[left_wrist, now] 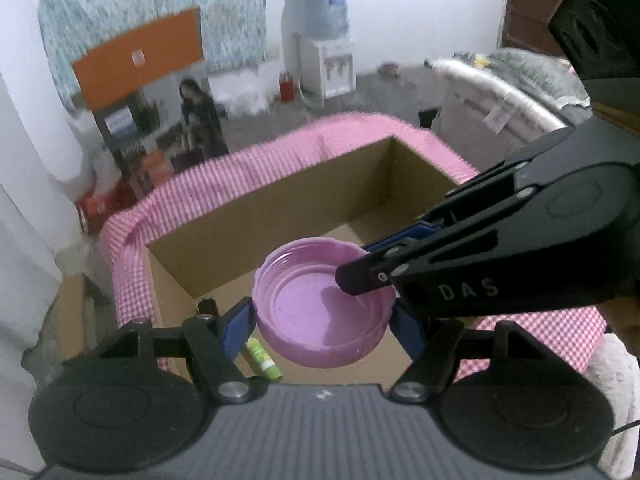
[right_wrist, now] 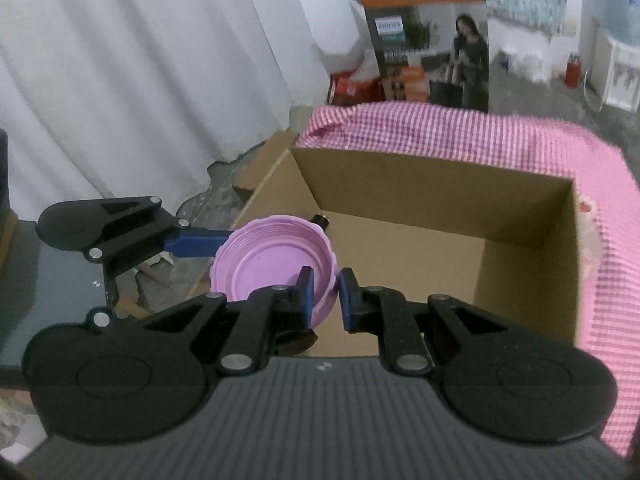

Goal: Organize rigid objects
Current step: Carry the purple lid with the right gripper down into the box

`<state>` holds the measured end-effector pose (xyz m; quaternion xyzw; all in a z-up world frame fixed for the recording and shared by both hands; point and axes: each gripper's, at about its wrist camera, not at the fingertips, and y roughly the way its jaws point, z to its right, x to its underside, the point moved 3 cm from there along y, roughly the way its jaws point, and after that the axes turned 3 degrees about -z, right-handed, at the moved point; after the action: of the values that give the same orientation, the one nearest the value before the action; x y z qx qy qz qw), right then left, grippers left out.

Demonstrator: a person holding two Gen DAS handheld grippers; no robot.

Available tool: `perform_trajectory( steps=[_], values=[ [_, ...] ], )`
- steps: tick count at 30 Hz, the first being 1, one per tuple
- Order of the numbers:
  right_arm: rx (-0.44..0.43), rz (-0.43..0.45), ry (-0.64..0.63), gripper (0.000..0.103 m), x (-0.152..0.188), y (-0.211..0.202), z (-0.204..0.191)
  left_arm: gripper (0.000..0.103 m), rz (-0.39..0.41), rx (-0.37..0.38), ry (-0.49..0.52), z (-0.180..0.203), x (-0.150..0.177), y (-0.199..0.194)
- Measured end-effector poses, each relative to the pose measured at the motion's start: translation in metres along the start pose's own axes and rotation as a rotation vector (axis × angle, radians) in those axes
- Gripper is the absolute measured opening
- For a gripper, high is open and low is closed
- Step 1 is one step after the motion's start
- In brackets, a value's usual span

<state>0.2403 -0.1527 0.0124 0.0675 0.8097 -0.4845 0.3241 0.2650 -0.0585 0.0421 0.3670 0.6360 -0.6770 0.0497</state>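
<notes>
Over the box (left_wrist: 280, 200), the left gripper (left_wrist: 324, 320) pinches the lid (left_wrist: 320, 308) across its width, ready to drop; the right gripper (right_wrist: 324, 300) straddles the rim, seemingly not yet clamped.

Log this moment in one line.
left tool: shut on lid | right tool: straddling lid rim, grip unclear | lid over open box | box holds green tube

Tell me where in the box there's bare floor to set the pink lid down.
The cardboard box has bare floor along its far wall and toward the right corner by the pink checked cloth. The near left end is crowded: a green tube and a small dark object lie there, under the pink lid.
</notes>
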Motion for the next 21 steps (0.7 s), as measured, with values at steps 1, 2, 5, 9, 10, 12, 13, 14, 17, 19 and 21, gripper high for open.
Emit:
perform_trajectory(
  steps=[1,2,5,9,10,12,13,14,17,19,21],
  values=[
    [-0.006,-0.014,0.011,0.013,-0.004,0.007,0.005,0.074,-0.025,0.006,-0.003,-0.005,-0.004,0.008],
    [-0.014,-0.032,0.024,0.013,-0.009,0.016,0.01,0.074,-0.043,0.01,-0.006,-0.009,-0.006,0.014],
    [-0.034,-0.072,0.064,0.012,-0.016,0.037,0.025,0.074,-0.095,0.021,-0.016,-0.019,-0.013,0.034],
    [-0.053,-0.12,0.116,0.012,-0.026,0.063,0.044,0.074,-0.153,0.032,-0.027,-0.032,-0.022,0.061],
    [-0.056,-0.136,0.128,0.012,-0.029,0.07,0.049,0.074,-0.169,0.034,-0.028,-0.035,-0.024,0.068],
    [-0.061,-0.163,0.149,0.012,-0.033,0.084,0.058,0.074,-0.196,0.035,-0.03,-0.038,-0.026,0.08],
    [-0.063,-0.178,0.161,0.012,-0.035,0.092,0.062,0.074,-0.208,0.035,-0.032,-0.04,-0.029,0.087],
    [-0.063,-0.188,0.169,0.012,-0.037,0.098,0.066,0.074,-0.22,0.034,-0.034,-0.041,-0.029,0.092],
    [-0.065,-0.223,0.196,0.012,-0.042,0.118,0.076,0.074,-0.25,0.026,-0.035,-0.045,-0.033,0.11],
    [-0.068,-0.245,0.213,0.012,-0.045,0.131,0.082,0.074,-0.268,0.015,-0.028,-0.047,-0.035,0.12],
    [-0.071,-0.263,0.227,0.012,-0.046,0.143,0.087,0.074,-0.288,0.004,-0.021,-0.049,-0.035,0.13]
  ],
)
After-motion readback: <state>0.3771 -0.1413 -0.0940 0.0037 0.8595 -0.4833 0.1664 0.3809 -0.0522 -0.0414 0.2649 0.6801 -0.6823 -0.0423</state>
